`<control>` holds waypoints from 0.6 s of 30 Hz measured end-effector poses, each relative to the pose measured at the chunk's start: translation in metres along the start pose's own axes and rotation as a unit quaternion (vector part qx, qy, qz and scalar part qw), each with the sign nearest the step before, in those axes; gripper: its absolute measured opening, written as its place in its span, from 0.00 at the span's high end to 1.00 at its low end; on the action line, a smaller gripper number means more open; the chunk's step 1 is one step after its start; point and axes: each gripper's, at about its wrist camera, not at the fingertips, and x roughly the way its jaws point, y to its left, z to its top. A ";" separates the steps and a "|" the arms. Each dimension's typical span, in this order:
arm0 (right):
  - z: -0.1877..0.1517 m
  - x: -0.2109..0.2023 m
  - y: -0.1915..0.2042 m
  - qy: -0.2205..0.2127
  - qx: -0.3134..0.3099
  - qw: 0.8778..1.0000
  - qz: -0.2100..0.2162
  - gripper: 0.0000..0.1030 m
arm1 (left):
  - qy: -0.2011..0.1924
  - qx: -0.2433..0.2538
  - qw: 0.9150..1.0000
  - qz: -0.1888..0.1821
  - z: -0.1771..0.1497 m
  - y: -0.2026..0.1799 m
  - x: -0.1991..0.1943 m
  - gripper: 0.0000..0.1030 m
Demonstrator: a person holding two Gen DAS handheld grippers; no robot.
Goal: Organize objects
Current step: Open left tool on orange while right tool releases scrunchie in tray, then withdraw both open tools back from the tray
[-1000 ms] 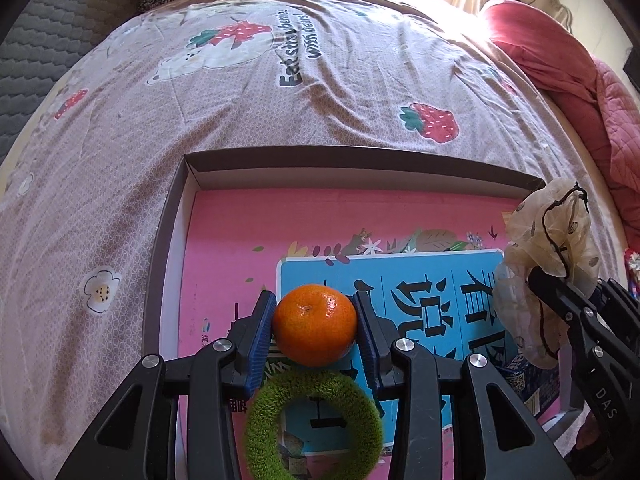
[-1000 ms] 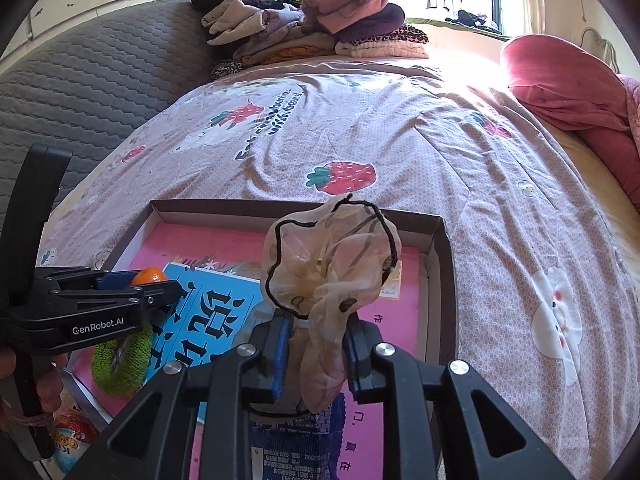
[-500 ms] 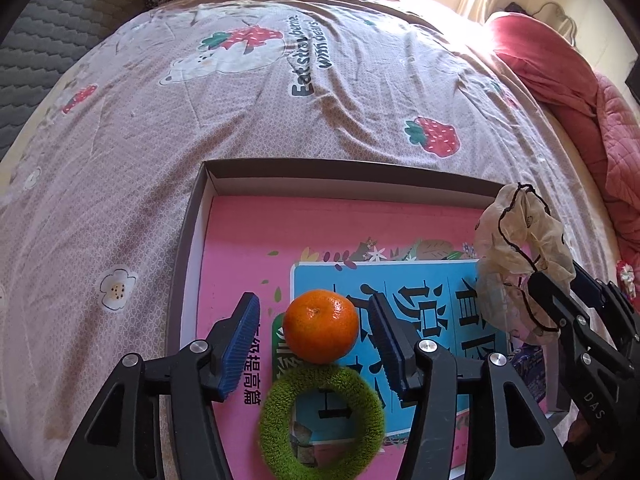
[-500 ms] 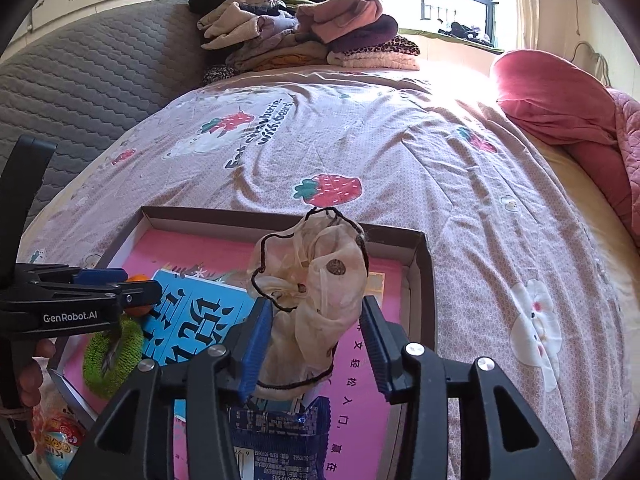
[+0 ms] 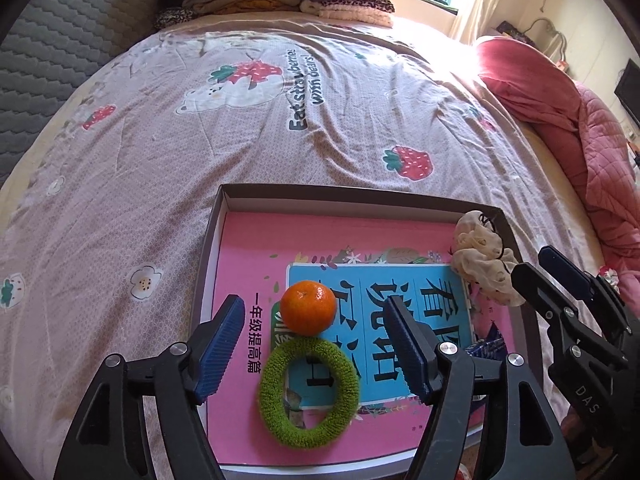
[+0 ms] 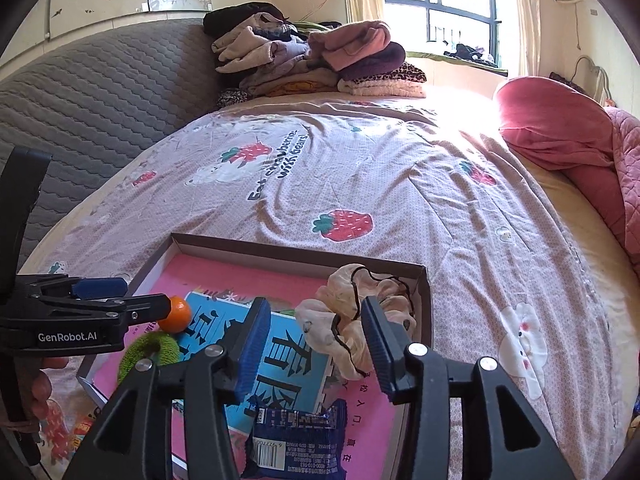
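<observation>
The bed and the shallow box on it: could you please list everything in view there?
Shallow cardboard box: one, brown, on bedspread.
Pink-and-blue book: one, lining box.
Orange tangerine: one, on book.
Green fuzzy hair ring: one, touching tangerine.
Cream sheer scrunchie: one, box's right side.
Blue snack packet: one, near edge.
Folded clothes: pile, bed's far end.
Red quilt: one, right.
Left gripper: black, opening, nothing gripped.
Right gripper: black, opening, scrunchie loose between.

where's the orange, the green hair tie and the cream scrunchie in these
orange (image 5: pixel 307 306), left wrist view, middle of the fruit's skin
green hair tie (image 5: pixel 272 376), left wrist view, left side of its fuzzy ring
cream scrunchie (image 6: pixel 352 338), right wrist view, middle of its ruffled fabric
</observation>
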 end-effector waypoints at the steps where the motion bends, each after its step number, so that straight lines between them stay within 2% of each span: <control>1: 0.000 -0.003 0.001 -0.002 0.002 1.000 0.002 0.50 | -0.005 0.001 1.000 0.001 -0.001 -0.001 -0.005 0.29; 6: 0.001 -0.015 0.007 -0.006 0.000 1.000 0.011 0.45 | -0.021 0.000 1.000 0.007 -0.010 -0.002 -0.023 0.28; 18: 0.003 -0.063 0.021 -0.036 -0.007 0.999 0.015 0.44 | -0.051 0.008 0.998 0.020 -0.036 -0.002 -0.061 0.28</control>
